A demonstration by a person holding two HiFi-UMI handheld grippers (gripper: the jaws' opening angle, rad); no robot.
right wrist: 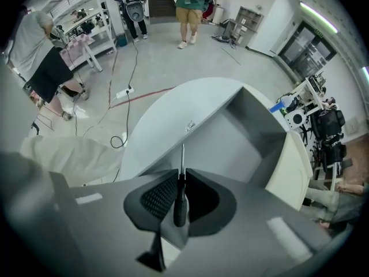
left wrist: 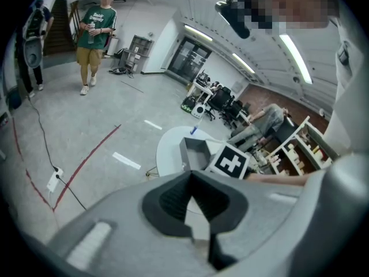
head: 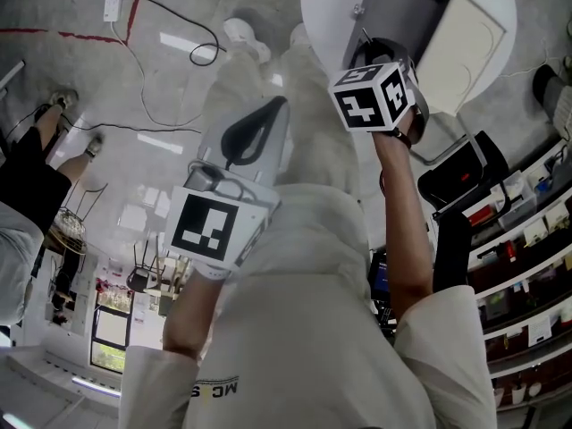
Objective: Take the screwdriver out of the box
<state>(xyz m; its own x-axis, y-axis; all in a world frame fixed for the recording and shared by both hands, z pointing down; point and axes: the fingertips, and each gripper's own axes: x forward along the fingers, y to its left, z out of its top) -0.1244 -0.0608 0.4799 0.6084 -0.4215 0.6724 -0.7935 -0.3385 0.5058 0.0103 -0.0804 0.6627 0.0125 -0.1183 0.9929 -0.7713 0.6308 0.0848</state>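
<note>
My right gripper (right wrist: 181,171) is shut on the screwdriver (right wrist: 180,198). Its black handle sits between the jaws and its thin metal shaft points toward the open grey box (right wrist: 248,137). The box stands on a round white table (right wrist: 167,114) with its cream lid (right wrist: 291,166) swung to the right. In the head view the right gripper (head: 382,54) hangs just in front of the box (head: 407,16), mostly hidden by its marker cube. My left gripper (left wrist: 192,175) is shut with nothing in it, held back from the table (left wrist: 170,152) at the person's lap (head: 255,132).
A person in a green shirt (right wrist: 189,4) walks on the far floor. Another person (right wrist: 46,62) stands at the left by a cable and power strip (right wrist: 124,91). Shelves (head: 527,239) and a black chair (head: 465,172) stand to the right of the table.
</note>
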